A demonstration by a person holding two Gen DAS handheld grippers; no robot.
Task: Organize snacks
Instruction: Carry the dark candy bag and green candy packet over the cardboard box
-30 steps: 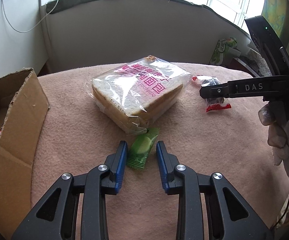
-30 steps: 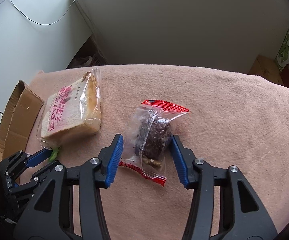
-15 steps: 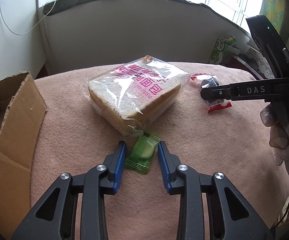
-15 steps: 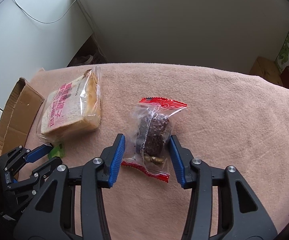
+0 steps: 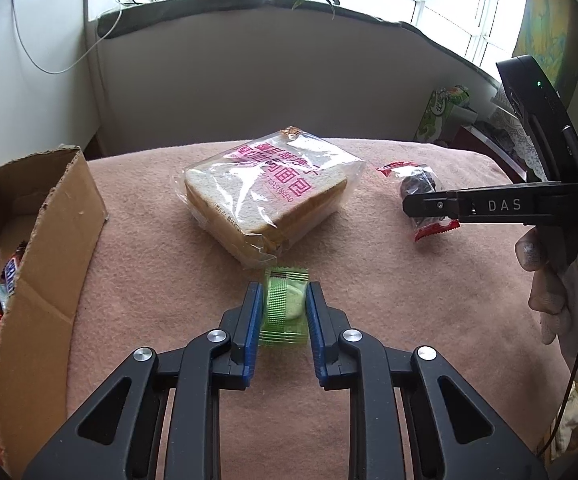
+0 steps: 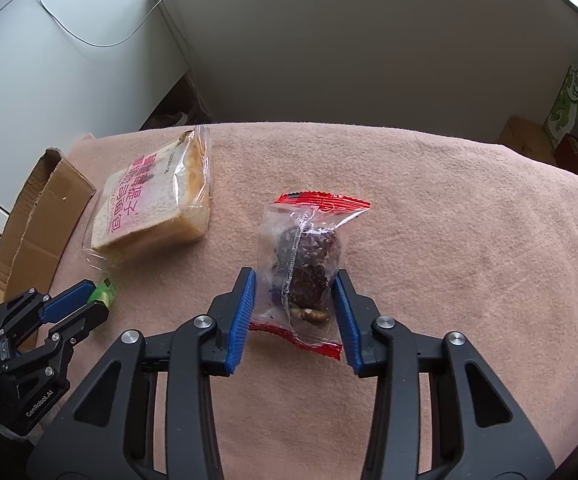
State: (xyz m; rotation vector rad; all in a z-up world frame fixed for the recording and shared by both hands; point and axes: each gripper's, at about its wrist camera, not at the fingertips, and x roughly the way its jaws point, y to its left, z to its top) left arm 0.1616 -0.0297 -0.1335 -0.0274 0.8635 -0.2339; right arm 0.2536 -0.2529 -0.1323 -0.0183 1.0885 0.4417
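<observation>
I see matt pink fleece-like blanket [image 5: 161, 248], slightly fuzzy, under all. Bread bag [image 5: 273, 184] at 12 o'clock: clear glossy plastic film w/ glare streaks, pink print. Green candy wrapper [image 5: 284, 306]: shiny translucent plastic, fine ribbed print. Date-walnut snack pack [image 6: 303, 264]: clear crinkled film, glossy red crimped ends. Cardboard box [image 5: 49, 248] at 9 o'clock: raw brown corrugated paper, rough torn edge. Left gripper [image 5: 282, 304] & right gripper [image 6: 293, 300]: matt black plastic, ribbed blue pads [image 5: 254, 320], bright metal rivets.
</observation>
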